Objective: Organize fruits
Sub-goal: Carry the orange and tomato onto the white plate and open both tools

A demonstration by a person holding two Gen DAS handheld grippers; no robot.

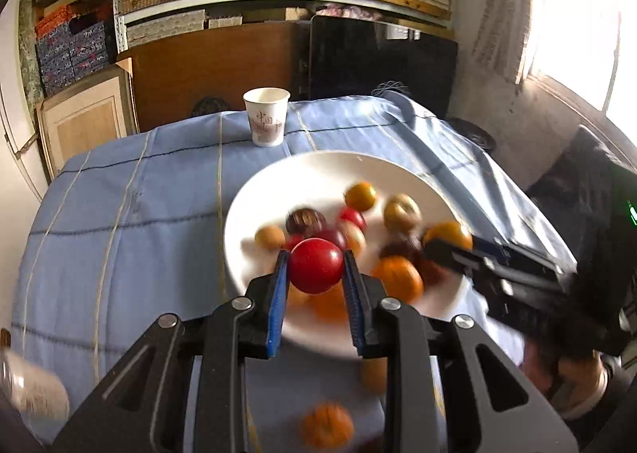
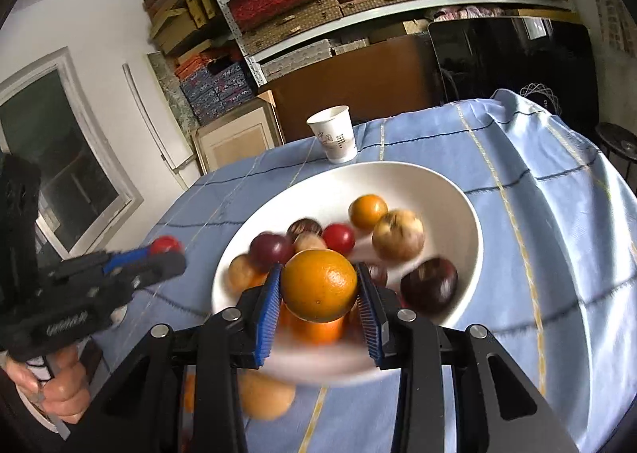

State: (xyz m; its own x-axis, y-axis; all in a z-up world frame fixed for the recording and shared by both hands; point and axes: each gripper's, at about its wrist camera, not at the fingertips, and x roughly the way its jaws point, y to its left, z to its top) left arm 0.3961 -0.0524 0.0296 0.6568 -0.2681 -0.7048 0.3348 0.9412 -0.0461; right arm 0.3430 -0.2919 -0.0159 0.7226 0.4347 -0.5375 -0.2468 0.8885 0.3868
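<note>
while over the white bowl (image 2: 458, 198) | left gripper (image 1: 315, 265) clamps red fruit (image 1: 316, 265) | right gripper (image 2: 318, 285) clamps orange (image 2: 319, 285)

Metal shelving (image 1: 278, 2) on far wall, stacked with patterned boxes. Brown board (image 1: 215, 70) and dark panel (image 1: 382, 62) lean below. Bright window (image 1: 577, 34) right, white wall (image 2: 99, 22) left.

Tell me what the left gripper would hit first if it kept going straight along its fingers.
Probably the fruit piled in the white bowl. The left gripper, shut on a red fruit, points down over the near rim, toward a dark red fruit just beyond. Blur leaves depth uncertain.
</note>
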